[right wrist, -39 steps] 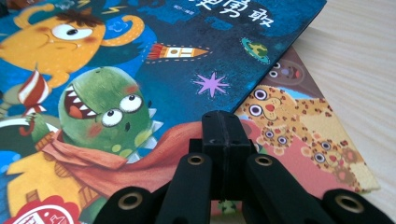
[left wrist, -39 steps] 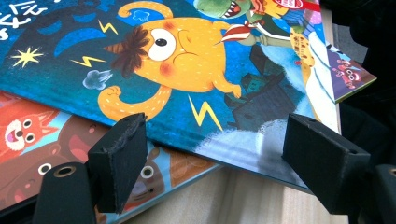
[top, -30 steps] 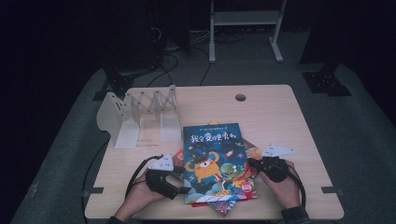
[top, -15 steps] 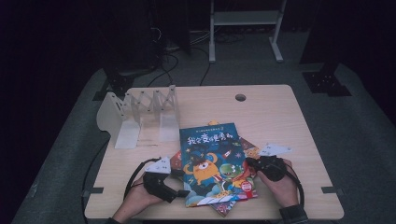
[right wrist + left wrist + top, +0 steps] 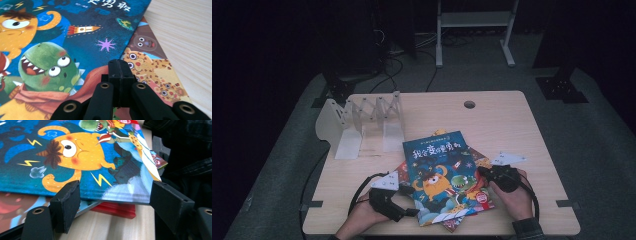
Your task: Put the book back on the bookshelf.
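Note:
A blue picture book point(image 5: 437, 165) with an orange monster and a green dinosaur tops a small stack at the table's front middle. My left gripper point(image 5: 410, 212) is at the book's near left corner. In the left gripper view the jaws point(image 5: 117, 205) stand wide open on either side of the blue book's point(image 5: 87, 152) edge, not pressing it. That edge sits slightly above a red book point(image 5: 117, 209) beneath. My right gripper point(image 5: 480, 175) is shut, its tips point(image 5: 120, 68) resting on the blue cover point(image 5: 82, 30) near its right edge, beside a leopard-patterned book point(image 5: 150, 67) underneath.
A white folding book rack point(image 5: 362, 120) stands at the back left of the wooden table point(image 5: 512, 120). A round cable hole point(image 5: 469, 104) lies near the far edge. A white metal stand point(image 5: 472, 20) is on the floor behind. Dark sleeve point(image 5: 190, 145) lies beyond the book.
The left gripper has edged toward the book's near corner, and the blue book has shifted slightly to the left. The right gripper has stayed put.

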`<state>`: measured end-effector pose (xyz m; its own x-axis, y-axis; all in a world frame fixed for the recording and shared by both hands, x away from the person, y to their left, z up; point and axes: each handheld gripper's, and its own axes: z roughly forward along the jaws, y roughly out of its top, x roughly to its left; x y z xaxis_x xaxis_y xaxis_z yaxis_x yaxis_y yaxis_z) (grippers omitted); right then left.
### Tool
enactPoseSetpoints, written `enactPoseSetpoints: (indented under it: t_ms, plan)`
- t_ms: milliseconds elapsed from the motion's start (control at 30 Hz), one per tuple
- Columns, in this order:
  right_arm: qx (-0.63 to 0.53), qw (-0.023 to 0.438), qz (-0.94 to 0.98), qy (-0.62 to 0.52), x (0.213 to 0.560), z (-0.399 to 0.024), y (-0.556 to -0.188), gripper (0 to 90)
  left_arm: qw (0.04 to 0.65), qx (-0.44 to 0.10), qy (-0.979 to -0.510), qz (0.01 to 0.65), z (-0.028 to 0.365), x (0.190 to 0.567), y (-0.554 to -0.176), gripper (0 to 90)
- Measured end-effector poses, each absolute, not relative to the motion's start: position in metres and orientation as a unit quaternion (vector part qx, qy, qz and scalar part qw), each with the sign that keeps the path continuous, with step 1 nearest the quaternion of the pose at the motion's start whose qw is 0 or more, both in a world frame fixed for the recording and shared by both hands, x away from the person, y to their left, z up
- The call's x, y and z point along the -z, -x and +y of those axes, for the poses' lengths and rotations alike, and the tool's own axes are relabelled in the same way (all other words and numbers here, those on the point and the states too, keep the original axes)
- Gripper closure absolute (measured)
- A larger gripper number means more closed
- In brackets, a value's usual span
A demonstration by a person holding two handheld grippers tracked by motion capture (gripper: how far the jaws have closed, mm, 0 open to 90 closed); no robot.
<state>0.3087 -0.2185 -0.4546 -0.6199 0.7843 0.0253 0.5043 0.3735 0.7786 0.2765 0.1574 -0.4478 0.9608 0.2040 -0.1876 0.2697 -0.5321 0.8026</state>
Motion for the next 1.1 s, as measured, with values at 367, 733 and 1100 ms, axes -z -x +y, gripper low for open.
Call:
enactPoseSetpoints:
  t_ms: [367,733,1100]
  plan:
    - [-0.393,0.175,0.809,-0.401,0.454,-0.223,-0.313,89.7,0.478,0.01,-0.865,0.15,0.166,0.44,-0.285,20.2]
    - [-0.395,0.172,0.808,-0.402,0.455,-0.221,-0.323,89.6,0.462,-0.063,-0.856,0.223,0.199,0.439,-0.328,7.4]
    - [-0.396,0.17,0.814,-0.389,0.455,-0.214,-0.333,89.7,0.453,-0.092,-0.851,0.25,0.209,0.447,-0.356,3.6]
